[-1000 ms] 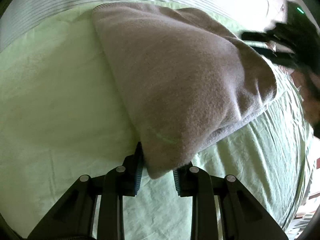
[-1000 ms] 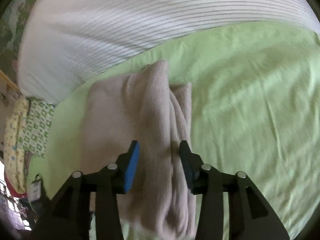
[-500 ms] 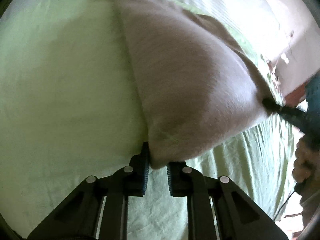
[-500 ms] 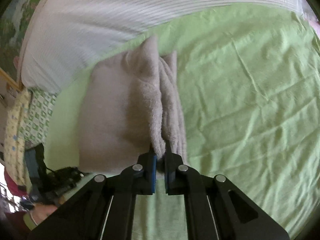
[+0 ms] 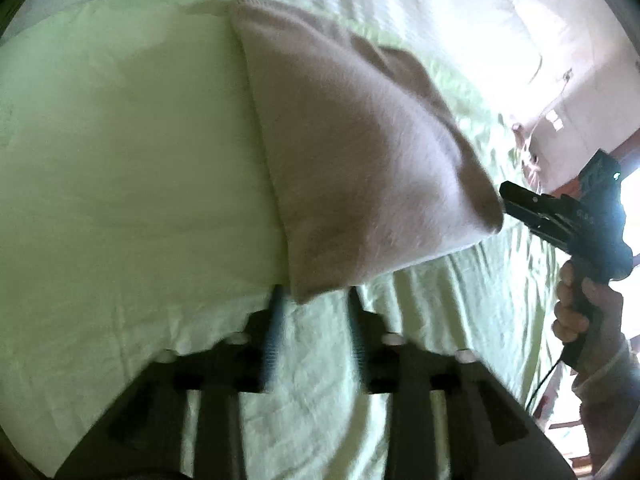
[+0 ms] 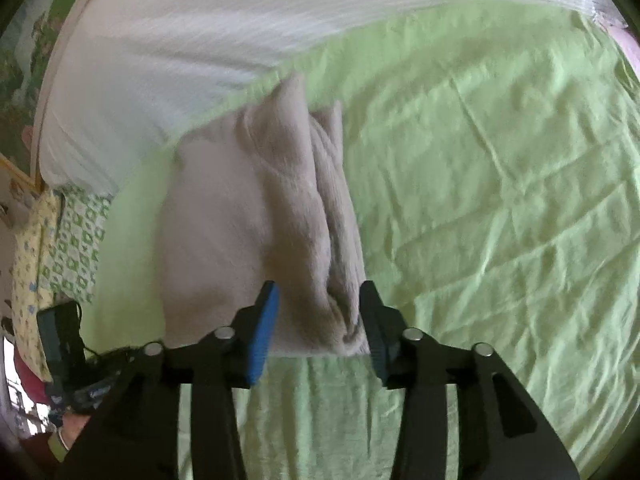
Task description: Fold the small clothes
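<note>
A folded beige fleece garment (image 5: 360,160) lies on the green bed sheet (image 5: 120,160). My left gripper (image 5: 316,300) is at its near corner with the jaws opening; the corner tip sits just between the fingertips and the pads stand clear of it. In the right wrist view the garment (image 6: 248,232) shows its layered folded edge. My right gripper (image 6: 320,292) straddles that end, jaws opening, blue pad off the cloth. The right gripper (image 5: 516,200) also shows beside the garment's far corner, held by a hand (image 5: 576,312).
A white striped blanket (image 6: 240,32) lies behind the garment along the sheet's far edge. A patterned green-and-yellow cloth (image 6: 60,240) hangs at the bed's left side, near the left gripper's body (image 6: 60,340). Wrinkled green sheet (image 6: 500,200) stretches to the right.
Half a second ago both grippers were shut on the garment, one at each near corner. Both have now let go, and the left one has drawn back slightly.
</note>
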Demonstrator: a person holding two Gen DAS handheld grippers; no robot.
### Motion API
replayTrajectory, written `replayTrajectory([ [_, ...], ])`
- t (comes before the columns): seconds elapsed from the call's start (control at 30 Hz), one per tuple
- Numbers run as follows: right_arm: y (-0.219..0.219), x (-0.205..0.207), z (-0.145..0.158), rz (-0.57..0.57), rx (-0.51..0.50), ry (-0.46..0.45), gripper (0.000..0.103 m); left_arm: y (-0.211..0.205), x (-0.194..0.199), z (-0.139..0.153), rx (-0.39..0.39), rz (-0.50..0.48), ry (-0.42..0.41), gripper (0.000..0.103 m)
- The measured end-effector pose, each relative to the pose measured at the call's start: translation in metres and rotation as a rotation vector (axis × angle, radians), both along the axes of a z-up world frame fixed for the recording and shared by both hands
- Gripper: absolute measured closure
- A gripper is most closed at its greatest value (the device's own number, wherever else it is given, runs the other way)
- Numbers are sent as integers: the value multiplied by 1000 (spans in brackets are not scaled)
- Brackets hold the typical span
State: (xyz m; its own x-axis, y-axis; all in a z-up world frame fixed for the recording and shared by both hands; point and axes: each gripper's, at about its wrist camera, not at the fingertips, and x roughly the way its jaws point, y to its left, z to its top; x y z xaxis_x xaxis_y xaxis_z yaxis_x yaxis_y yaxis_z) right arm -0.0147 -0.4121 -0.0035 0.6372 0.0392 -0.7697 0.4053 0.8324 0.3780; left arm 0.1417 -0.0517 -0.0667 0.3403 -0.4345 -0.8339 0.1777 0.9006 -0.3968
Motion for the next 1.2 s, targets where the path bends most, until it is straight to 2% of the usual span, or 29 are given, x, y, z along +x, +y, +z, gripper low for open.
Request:
replayTrajectory([
  [0.1,-3,1,7,-23,20,-45,56,18,6,20,4,63,-43,41],
  [0.37,-10,38,10,-28,20,-56,53,19,52,30,-52,135,-10,40],
  [0.47,-12,53,12,-30,21,-74,49,14,67,32,-47,156,-10,35],
  [0.57,-18,66,10,-39,20,-76,46,6,78,33,-28,173,-13,25],
  [0.6,-20,68,9,-42,22,-75,46,3,82,32,-30,177,-9,23],
  [0.77,-29,76,0,-60,52,-65,46,-4,101,18,-51,222,71,22],
  [0.87,-27,82,-6,-42,19,-30,46,-13,111,11,-33,235,82,22],
  [1.07,-29,80,-28,-17,-44,47,46,-22,116,-14,40,227,95,13],
  [1.2,-35,77,-36,-9,-22,48,42,-15,114,-29,-5,240,121,9],
])
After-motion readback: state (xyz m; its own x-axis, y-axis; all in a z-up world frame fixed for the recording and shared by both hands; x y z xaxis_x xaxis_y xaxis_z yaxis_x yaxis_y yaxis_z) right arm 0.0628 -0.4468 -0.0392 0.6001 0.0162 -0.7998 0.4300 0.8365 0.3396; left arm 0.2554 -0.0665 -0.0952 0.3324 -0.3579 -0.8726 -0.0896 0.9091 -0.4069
